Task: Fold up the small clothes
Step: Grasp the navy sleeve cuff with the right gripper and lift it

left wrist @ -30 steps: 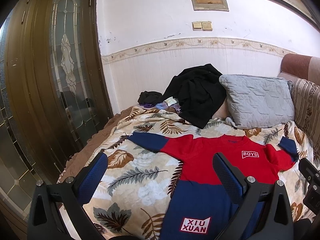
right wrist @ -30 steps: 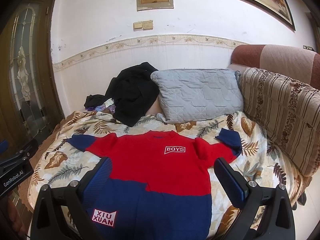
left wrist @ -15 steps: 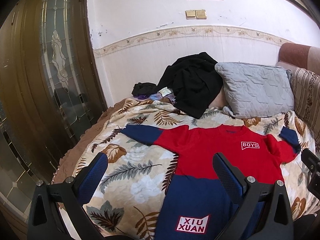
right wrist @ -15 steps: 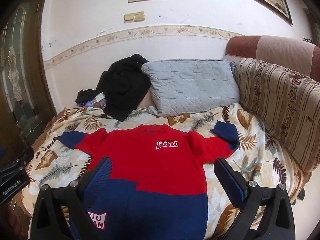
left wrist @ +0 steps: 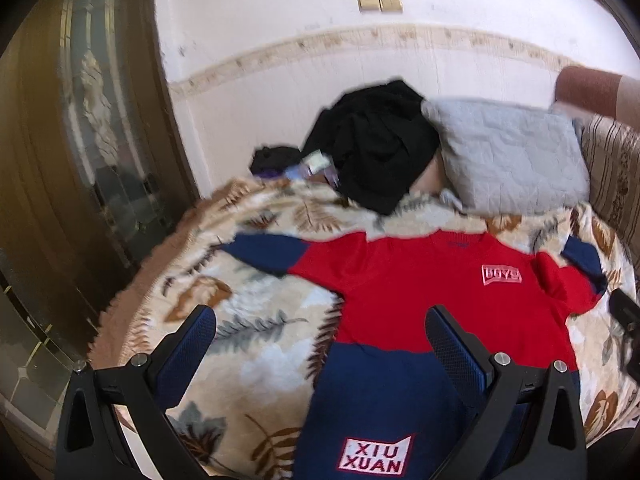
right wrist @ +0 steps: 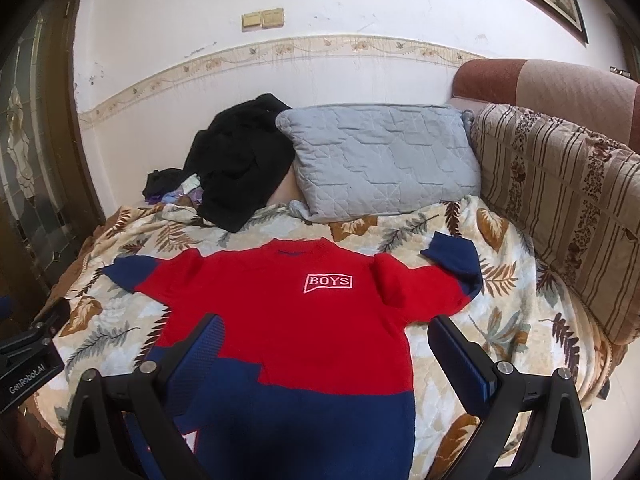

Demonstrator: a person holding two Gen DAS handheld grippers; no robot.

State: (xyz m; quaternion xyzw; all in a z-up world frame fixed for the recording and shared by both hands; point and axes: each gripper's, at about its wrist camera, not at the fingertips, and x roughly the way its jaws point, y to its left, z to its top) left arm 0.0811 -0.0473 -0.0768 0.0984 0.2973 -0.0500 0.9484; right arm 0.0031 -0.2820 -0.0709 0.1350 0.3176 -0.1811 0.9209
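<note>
red-and-navy sweater [right wrist: 304,320] lies flat on the leaf-print blanket [right wrist: 500,320].

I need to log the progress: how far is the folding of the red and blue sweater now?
Done: the red and blue sweater lies spread flat, front up, on the leaf-print blanket. In hand: nothing; the left gripper and right gripper hover open above it. Left: both sleeves and the body are unfolded.

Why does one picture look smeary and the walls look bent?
Left wrist view: motion blur; the BOYS patch on the sweater is barely legible and the leaf blanket is soft. Right wrist view: sharp; the patch reads clearly. Both: fisheye lens bows the wall border, with dark corners.
</note>
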